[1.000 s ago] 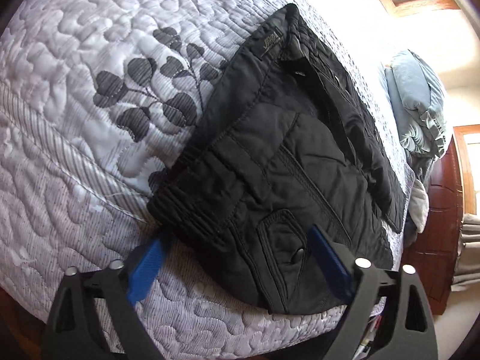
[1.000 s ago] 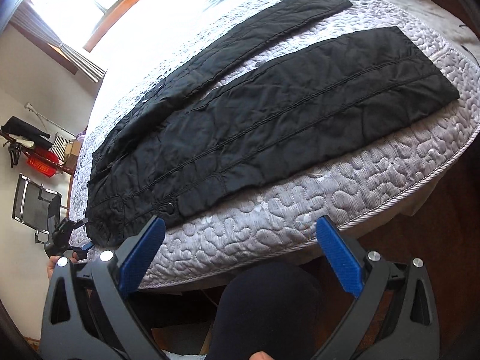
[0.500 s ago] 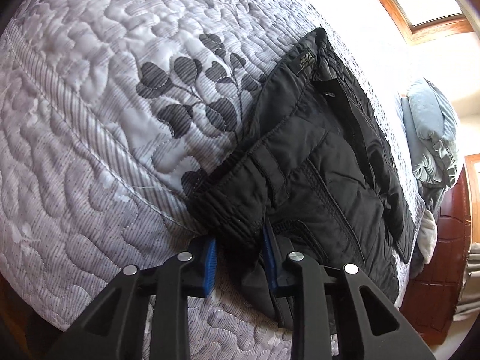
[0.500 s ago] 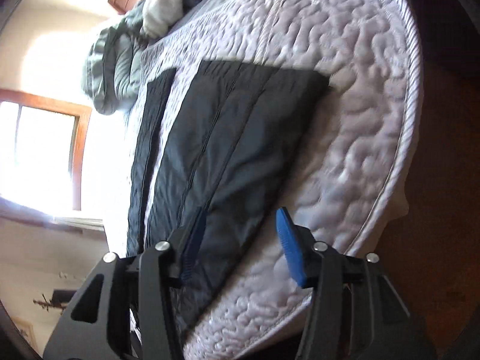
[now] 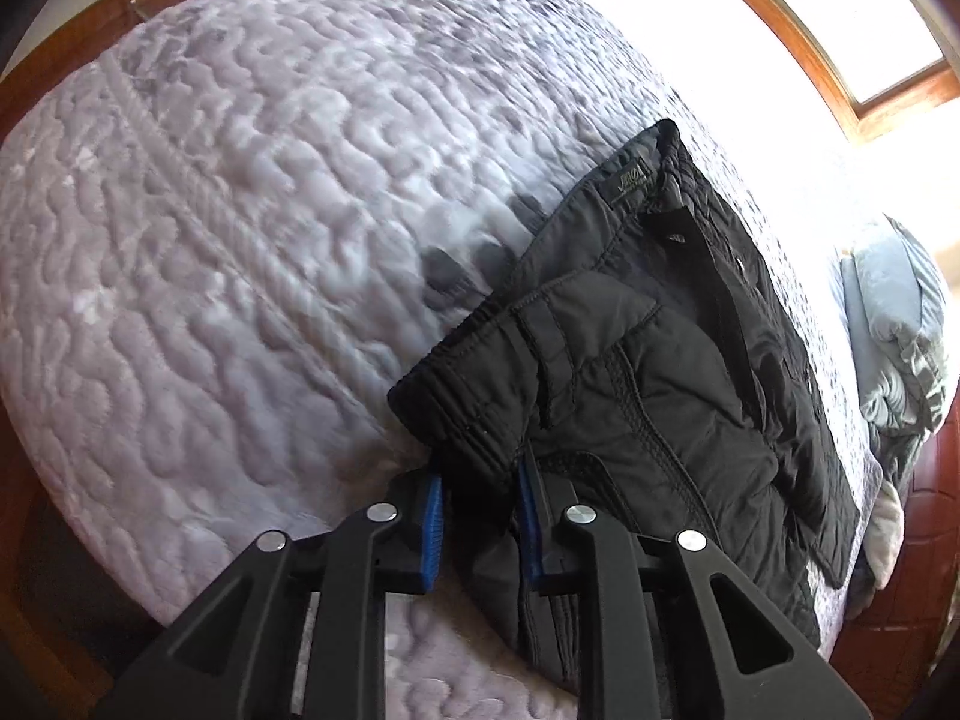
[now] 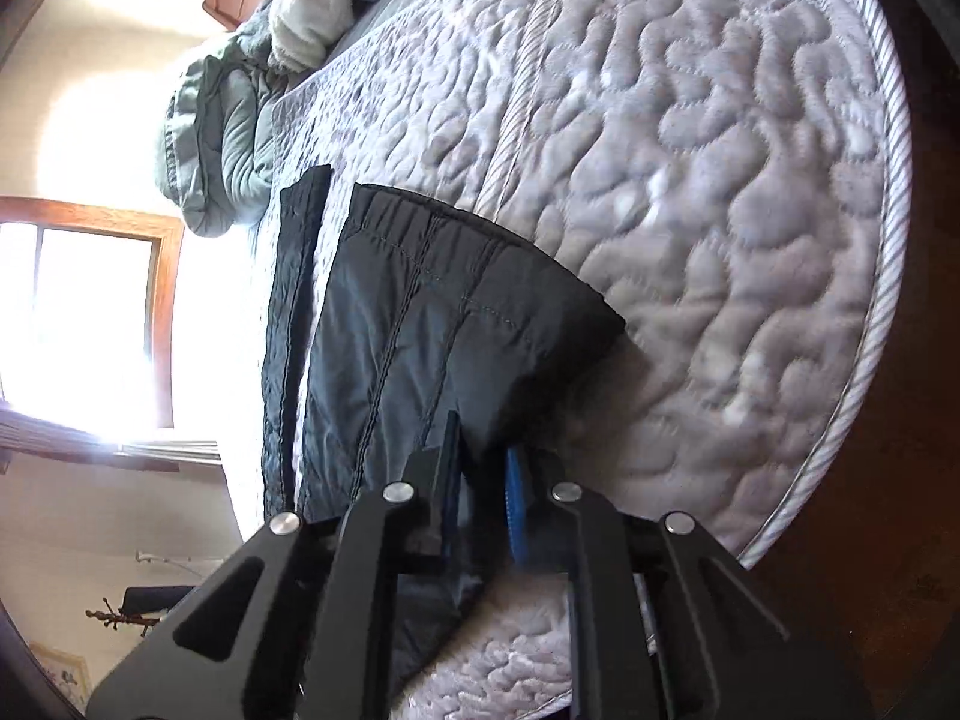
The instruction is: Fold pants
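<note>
Black quilted pants [image 5: 660, 372] lie on a grey quilted bedspread [image 5: 240, 240]. In the left wrist view my left gripper [image 5: 480, 504] is shut on the near corner of the waistband, which is lifted off the quilt. In the right wrist view my right gripper [image 6: 483, 498] is shut on the near edge of one pant leg [image 6: 432, 324] close to its cuff, and that edge is raised. The other leg [image 6: 294, 276] lies flat beside it.
A bunched pale blue-green duvet [image 6: 216, 120] and a white pillow [image 6: 312, 6] sit at the far end of the bed. Bright windows [image 6: 78, 324] stand behind. The bed's piped edge [image 6: 888, 276] and dark wood floor [image 6: 888, 540] run to the right.
Both grippers went from wide open to shut on the pants. The left took the waistband corner and lifted it; the right swung to the leg near the cuff and clamped it.
</note>
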The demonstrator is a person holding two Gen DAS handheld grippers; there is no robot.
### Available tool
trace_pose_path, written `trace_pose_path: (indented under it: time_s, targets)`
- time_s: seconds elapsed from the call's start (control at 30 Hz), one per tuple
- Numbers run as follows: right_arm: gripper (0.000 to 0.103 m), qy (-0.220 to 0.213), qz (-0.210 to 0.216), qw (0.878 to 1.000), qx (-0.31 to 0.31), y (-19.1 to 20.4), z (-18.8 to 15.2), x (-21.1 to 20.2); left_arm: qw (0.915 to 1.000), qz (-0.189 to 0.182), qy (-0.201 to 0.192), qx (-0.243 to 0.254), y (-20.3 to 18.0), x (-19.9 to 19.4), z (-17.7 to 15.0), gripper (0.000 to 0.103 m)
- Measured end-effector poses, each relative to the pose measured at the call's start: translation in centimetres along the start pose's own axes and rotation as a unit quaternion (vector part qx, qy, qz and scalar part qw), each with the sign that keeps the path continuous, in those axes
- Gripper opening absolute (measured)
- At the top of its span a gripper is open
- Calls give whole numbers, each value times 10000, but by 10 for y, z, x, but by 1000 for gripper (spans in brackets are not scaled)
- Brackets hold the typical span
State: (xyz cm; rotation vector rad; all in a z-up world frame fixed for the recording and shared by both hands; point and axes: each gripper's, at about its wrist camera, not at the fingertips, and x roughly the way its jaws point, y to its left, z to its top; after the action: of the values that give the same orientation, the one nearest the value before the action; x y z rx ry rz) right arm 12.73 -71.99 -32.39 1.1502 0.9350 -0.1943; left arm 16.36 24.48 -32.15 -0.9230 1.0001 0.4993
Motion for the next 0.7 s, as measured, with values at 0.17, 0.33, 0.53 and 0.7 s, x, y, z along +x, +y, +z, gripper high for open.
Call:
trace_pose_path:
  time_s: [0.17, 0.33, 0.53, 0.7]
  targets:
    - [11, 452, -227, 9977, -456, 21, -54, 18, 9979, 251, -238, -556, 56, -11, 20, 20]
    - [10, 387, -457, 9969, -510, 22, -65, 19, 9986, 152, -132, -493, 59, -3, 23, 21]
    - [58, 558, -855, 9890, -1067, 36, -62, -4, 9984, 508, -253, 56, 73, -41, 38, 62]
    - [58, 210, -1356, 9718, -1919, 84, -38, -33, 9919, 310, -609, 1069, 40, -73, 110, 97]
